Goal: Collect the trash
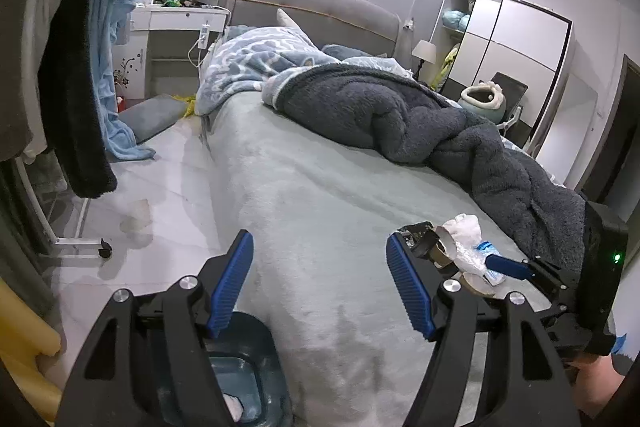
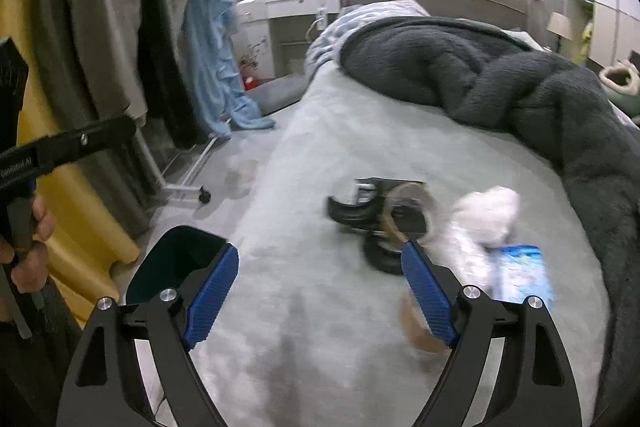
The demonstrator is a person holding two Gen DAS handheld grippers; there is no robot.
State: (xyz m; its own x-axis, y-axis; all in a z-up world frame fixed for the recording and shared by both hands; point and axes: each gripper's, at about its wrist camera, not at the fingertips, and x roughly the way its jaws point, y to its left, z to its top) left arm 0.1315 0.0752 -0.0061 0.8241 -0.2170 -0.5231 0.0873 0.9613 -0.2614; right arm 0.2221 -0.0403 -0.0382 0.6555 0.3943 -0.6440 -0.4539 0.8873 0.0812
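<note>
On bed (image 2: 320,307), near right: trash (image 2: 484,223) beside tape roll (image 2: 408,211). I see right gripper (image 2: 320,291) jaws wide just short of it; left gripper (image 1: 320,287) wide, bin (image 1: 240,379) below

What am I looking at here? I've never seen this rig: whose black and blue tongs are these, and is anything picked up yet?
A person holds one handheld gripper per hand; each carries a camera looking along its blue fingers. The left gripper and right gripper both stand open and hold nothing. Both views face a bed. On it lie a tape roll, crumpled white paper and a blue-white packet, the likely trash. A dark bin stands on the floor beside the bed.
</note>
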